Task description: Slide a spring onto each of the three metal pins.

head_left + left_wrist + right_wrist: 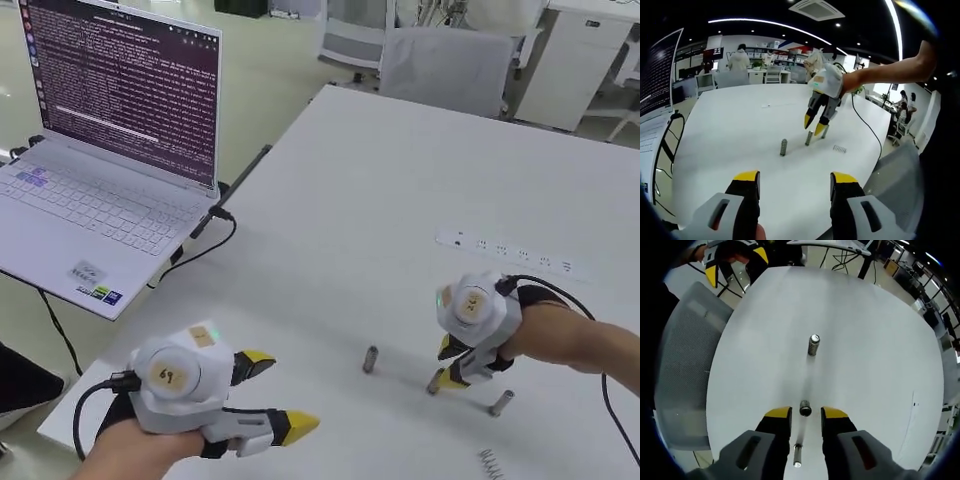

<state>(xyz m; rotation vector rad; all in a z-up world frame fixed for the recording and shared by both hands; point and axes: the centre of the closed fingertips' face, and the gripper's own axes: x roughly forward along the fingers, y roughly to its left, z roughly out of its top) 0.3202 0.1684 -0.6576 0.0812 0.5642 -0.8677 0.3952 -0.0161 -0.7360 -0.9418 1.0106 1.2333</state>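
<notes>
Three short metal pins stand on the white table (380, 190). The leftmost pin (370, 360) (783, 147) (813, 345) wears a coiled spring. My right gripper (452, 366) (815, 126) (805, 412) is open and points down, its yellow fingertips on either side of the middle pin (435, 381) (805, 408) without touching it. The third pin (501, 403) (798, 455) is just behind those jaws. A loose spring (488, 462) (840, 148) lies flat near the table's front edge. My left gripper (278, 393) (795, 177) hovers open and holds nothing.
An open laptop (110, 150) stands at the left with a black cable (205, 240) running to it. A white power strip (510, 255) lies at the back right. Grey chairs (450, 65) stand beyond the far edge. The table's front edge is close to the loose spring.
</notes>
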